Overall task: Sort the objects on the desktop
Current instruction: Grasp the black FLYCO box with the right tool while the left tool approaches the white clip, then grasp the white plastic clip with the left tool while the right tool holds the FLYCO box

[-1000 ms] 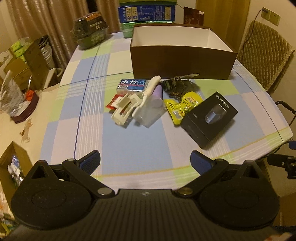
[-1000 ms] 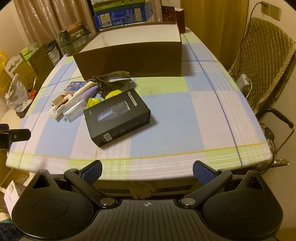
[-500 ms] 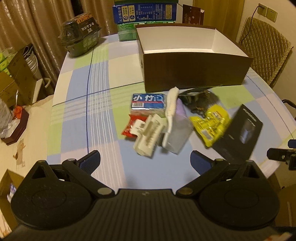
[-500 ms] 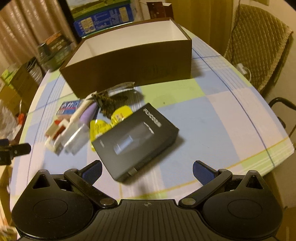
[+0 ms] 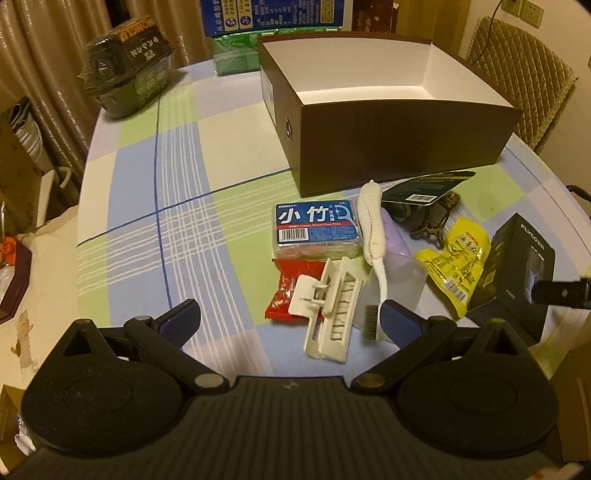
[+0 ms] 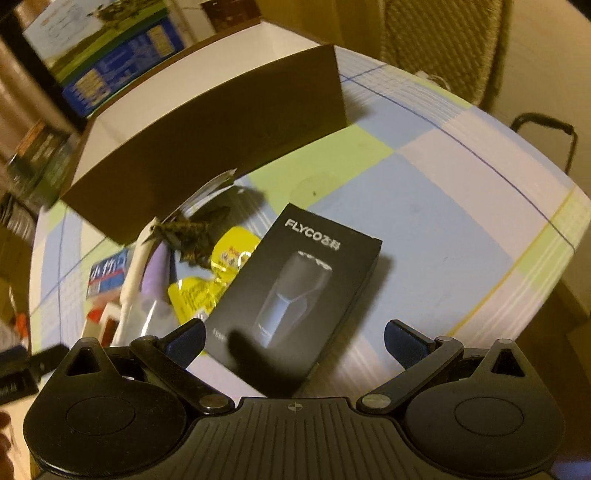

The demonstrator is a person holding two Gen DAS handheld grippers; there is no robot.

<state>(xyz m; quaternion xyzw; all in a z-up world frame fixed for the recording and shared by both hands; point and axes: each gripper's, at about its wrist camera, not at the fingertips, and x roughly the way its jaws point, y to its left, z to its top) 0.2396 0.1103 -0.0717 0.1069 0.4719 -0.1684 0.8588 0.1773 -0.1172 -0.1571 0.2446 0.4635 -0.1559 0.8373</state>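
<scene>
A pile of small items lies on the checked tablecloth in front of an open brown box with a white inside. My left gripper hangs open just above a white hair clip and a red packet. Beside them lie a blue floss-pick box, a white brush and a yellow snack packet. In the right wrist view my right gripper stands open over the near end of the black FLYCO box, fingers on either side of it, not touching.
A dark packaged bowl sits at the table's far left, blue and green cartons behind the brown box. A quilted chair stands past the table's right edge. Bare tablecloth lies left of the pile.
Both grippers have moved forward and down toward the pile. The left now hovers over the hair clip, the right over the black FLYCO box. Both stay open.
</scene>
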